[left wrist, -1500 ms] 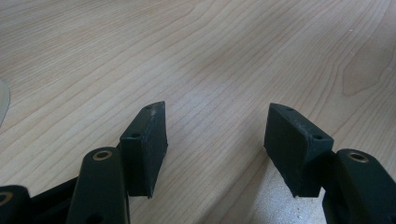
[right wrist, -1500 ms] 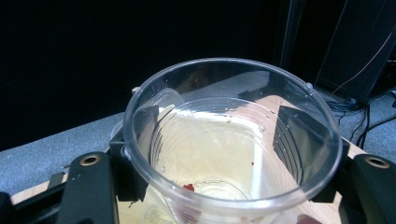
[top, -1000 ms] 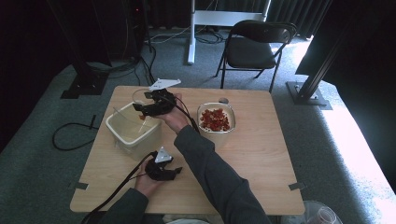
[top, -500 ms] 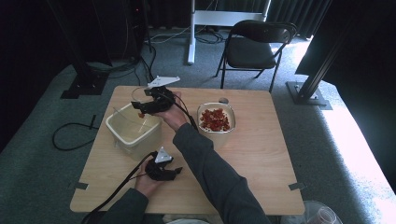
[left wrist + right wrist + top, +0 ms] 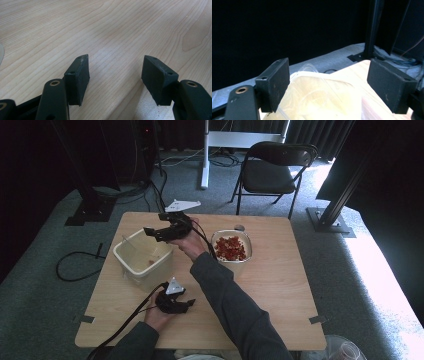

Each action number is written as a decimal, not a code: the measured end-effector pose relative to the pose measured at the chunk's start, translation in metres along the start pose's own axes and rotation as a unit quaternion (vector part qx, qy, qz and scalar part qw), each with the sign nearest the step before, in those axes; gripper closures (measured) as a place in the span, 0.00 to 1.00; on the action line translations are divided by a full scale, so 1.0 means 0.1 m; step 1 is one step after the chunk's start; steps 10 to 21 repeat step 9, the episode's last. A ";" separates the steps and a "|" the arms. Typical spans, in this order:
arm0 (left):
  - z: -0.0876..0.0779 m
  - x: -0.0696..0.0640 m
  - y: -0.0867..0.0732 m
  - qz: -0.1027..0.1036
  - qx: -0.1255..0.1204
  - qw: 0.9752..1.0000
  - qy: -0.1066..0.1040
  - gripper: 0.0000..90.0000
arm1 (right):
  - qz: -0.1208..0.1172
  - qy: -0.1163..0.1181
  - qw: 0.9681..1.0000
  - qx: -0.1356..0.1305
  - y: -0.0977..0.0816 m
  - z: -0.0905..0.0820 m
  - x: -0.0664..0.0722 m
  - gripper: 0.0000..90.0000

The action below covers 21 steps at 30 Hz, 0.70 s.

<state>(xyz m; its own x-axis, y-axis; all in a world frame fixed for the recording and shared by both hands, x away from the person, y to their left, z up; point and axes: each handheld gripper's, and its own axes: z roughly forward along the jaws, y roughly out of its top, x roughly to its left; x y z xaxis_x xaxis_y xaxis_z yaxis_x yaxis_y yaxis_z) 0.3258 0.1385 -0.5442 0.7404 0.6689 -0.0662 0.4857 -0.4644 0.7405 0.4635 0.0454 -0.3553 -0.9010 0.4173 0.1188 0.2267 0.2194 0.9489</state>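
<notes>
The right gripper (image 5: pixel 156 233), over the clear tub (image 5: pixel 142 257) near the tabletop's left edge, has just spread its jaws (nothing between them), so its piece looks dropped in.

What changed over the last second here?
The right tongs, above the clear tub, have just been opening; nothing sits between the jaws. An orange bit seen at their tips earlier is gone. The left tongs, the bowl of red pieces and the tub stayed put.

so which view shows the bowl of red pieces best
The high view: the bowl of red pieces sits whole on the table, beside the right gripper. The right gripper view looks over the clear container; the left gripper view faces bare wood.
</notes>
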 end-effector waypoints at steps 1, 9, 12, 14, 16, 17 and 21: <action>0.00 0.00 0.00 0.000 0.000 1.000 0.001 0.44 | 0.000 0.000 1.000 0.000 0.00 0.00 0.00 0.20; 0.00 0.00 0.00 0.001 0.001 1.000 0.003 0.44 | -0.016 -0.029 0.999 0.011 -0.16 -0.29 0.02 0.24; 0.00 0.00 0.00 0.001 0.001 1.000 0.003 0.44 | -0.016 -0.029 0.999 0.011 -0.16 -0.29 0.02 0.24; 0.00 0.00 0.00 0.001 0.001 1.000 0.003 0.44 | -0.016 -0.029 0.999 0.011 -0.16 -0.29 0.02 0.24; 0.00 0.00 0.00 0.001 0.001 1.000 0.003 0.44 | -0.016 -0.029 0.999 0.011 -0.16 -0.29 0.02 0.24; 0.00 0.00 0.00 0.001 0.001 1.000 0.003 0.44 | -0.016 -0.029 0.999 0.011 -0.16 -0.29 0.02 0.24; 0.00 0.00 0.00 0.001 0.001 1.000 0.003 0.44 | -0.016 -0.029 0.999 0.011 -0.16 -0.29 0.02 0.24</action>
